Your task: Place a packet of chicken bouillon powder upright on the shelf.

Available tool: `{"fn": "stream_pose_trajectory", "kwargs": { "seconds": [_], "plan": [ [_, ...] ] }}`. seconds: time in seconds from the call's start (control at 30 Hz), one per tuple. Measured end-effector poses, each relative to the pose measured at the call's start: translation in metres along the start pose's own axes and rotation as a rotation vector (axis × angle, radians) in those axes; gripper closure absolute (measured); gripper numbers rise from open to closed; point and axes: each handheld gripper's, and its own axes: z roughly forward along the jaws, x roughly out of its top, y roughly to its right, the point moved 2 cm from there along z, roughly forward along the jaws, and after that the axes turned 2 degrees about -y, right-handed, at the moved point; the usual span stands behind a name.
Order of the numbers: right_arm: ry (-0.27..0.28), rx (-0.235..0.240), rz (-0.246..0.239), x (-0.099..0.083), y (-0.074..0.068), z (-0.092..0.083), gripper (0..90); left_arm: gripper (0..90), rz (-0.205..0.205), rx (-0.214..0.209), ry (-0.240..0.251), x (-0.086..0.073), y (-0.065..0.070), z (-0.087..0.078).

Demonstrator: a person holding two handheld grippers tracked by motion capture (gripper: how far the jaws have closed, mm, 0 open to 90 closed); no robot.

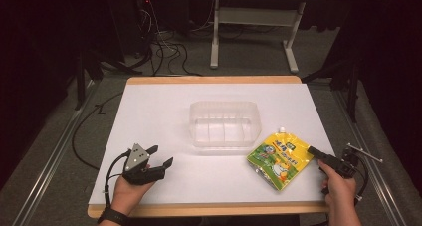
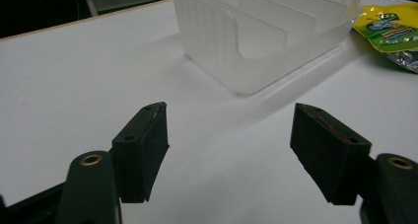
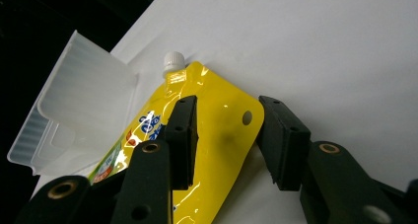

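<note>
Yellow pouch (image 1: 280, 159) on white tabletop (image 1: 164, 116); dark room.

We see the white rectangular table (image 1: 164, 116) brightly lit from above while the room around it sinks into darkness. Glare streaks the glossy yellow spouted pouch (image 3: 217, 135); the translucent plastic bin (image 2: 256, 41) casts a soft shadow. Both gripper views are slightly soft.

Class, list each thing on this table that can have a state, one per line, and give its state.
yellow spout pouch: lying flat, white cap on.
clear plastic bin: upright, empty, dividers inside.
left gripper: open, nothing between its jaws.
right gripper: open, jaws straddling the pouch's corner.
</note>
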Motion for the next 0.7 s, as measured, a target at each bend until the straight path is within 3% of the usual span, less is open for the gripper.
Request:
{"fn": "stream_pose_trajectory", "kwargs": {
  "seconds": [0.23, 0.47, 0.57, 0.7],
  "plan": [
    [-0.053, 0.011, -0.016, -0.002, -0.004, 0.008, 61.9, 31.1, 0.008, -0.003, -0.004, 0.000, 0.001, 0.000],
    [-0.046, 0.022, -0.054, -0.003, -0.009, 0.008, 83.0, 31.2, 0.012, -0.005, -0.007, 0.000, 0.002, 0.001],
    [-0.041, 0.017, -0.100, -0.002, -0.015, 0.005, 90.0, 31.3, 0.019, -0.007, -0.008, 0.000, 0.003, 0.002],
    [-0.003, 0.008, -0.205, 0.002, -0.030, -0.002, 90.0, 31.4, 0.023, -0.007, -0.002, 0.000, 0.004, 0.001]
  ]
}}
